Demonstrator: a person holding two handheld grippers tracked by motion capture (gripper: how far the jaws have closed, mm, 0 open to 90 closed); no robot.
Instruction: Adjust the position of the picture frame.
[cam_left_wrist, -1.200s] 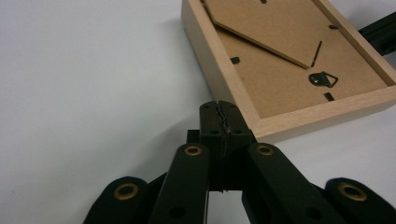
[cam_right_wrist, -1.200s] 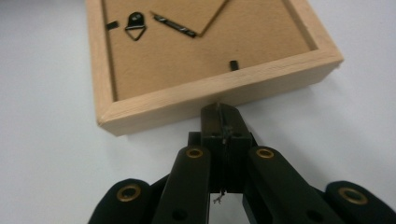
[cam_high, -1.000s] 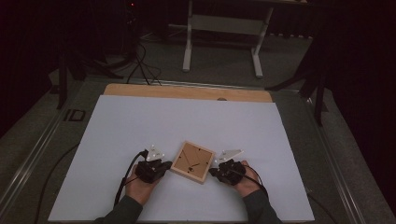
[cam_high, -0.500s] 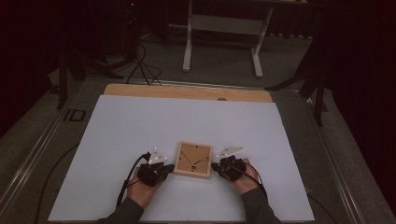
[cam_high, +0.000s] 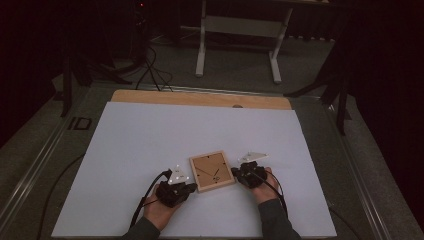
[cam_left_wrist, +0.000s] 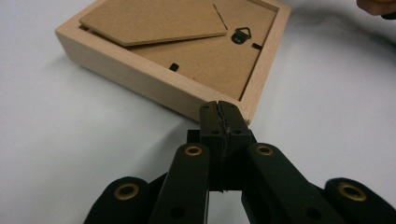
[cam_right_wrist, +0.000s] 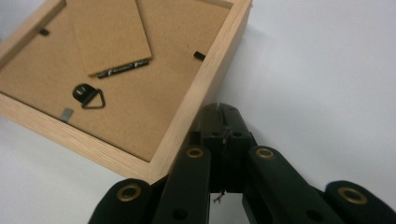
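A square wooden picture frame (cam_high: 212, 171) lies face down on the white table top (cam_high: 200, 130), its brown backing, fold-out stand and metal hanger (cam_left_wrist: 241, 36) facing up. My left gripper (cam_high: 191, 188) is shut, with nothing between its jaws. In the left gripper view its tips (cam_left_wrist: 219, 109) touch the near corner of the frame (cam_left_wrist: 154, 81). My right gripper (cam_high: 234, 173) is also shut and holds nothing. In the right gripper view its tips (cam_right_wrist: 219, 114) rest against the outer side of the frame's rail (cam_right_wrist: 212, 65). The hanger (cam_right_wrist: 88, 97) is seen there too.
A wooden strip (cam_high: 200, 98) runs along the table's far edge. Beyond it, on the dark floor, stand a white metal support (cam_high: 237, 30) and loose cables (cam_high: 150, 65). Black cables trail from both grippers toward the near edge.
The frame has turned anticlockwise on the table between the two shut grippers. The left hand has shifted right and toward the near edge; the right hand has hardly moved.
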